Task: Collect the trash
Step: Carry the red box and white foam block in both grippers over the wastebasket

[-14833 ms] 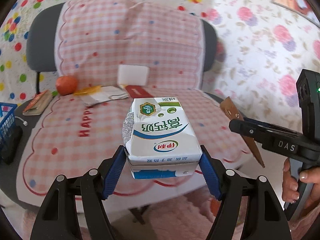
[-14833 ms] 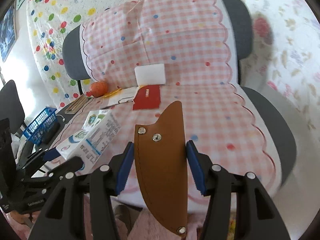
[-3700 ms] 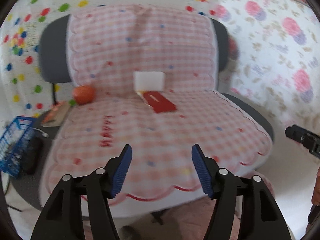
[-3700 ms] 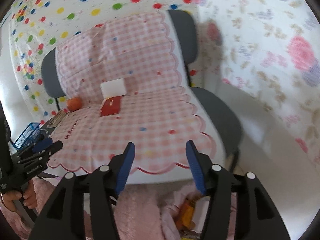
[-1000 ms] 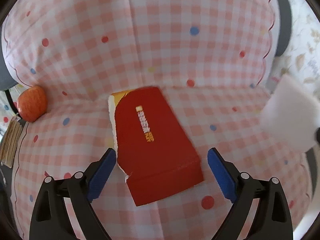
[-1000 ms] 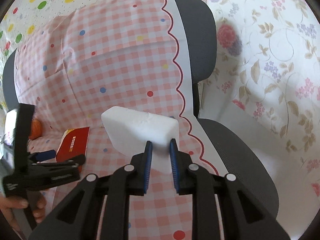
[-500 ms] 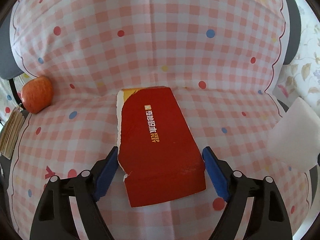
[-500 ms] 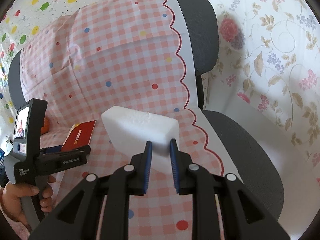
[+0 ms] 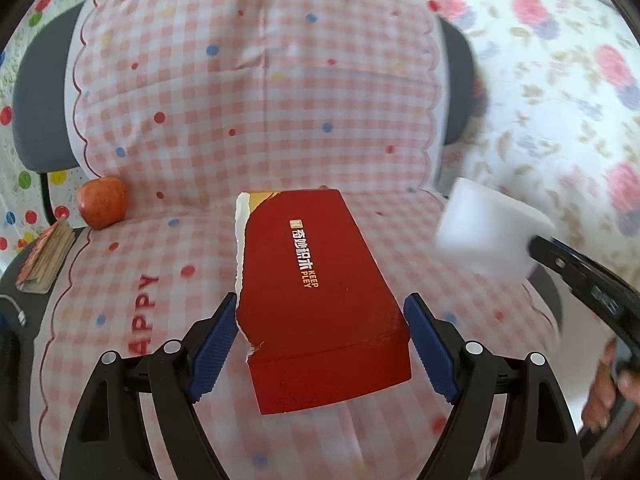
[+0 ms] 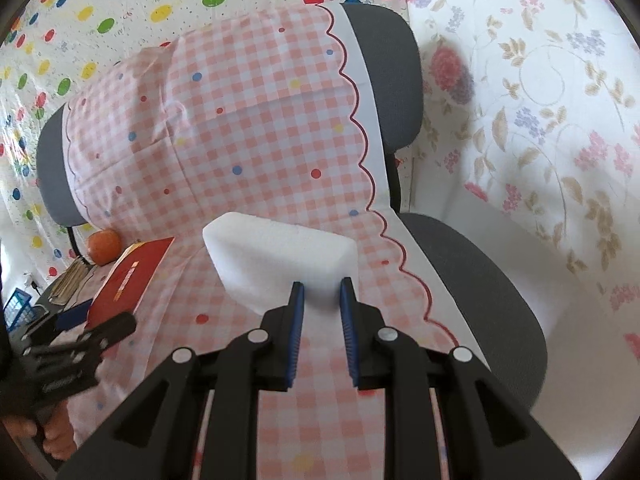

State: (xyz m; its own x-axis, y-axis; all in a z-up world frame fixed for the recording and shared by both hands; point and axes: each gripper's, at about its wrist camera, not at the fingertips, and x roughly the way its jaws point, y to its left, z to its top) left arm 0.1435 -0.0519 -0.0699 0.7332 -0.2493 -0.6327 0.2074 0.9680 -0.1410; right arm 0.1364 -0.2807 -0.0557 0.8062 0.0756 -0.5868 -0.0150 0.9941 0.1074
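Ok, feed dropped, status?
Left gripper shut on red packet. Right gripper shut on white foam block. Nothing blocking.

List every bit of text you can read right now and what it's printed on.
"KEEP PLEY": small orange print on the red box held in the left tool, beside a line of white Chinese characters I can't transcribe reliably.
"APPY": red letters on the checked chair cover, the start cut off by the tool.
Right tool, shut on the white foam block: no print.
Left tool's side label in the right wrist view: too blurred.
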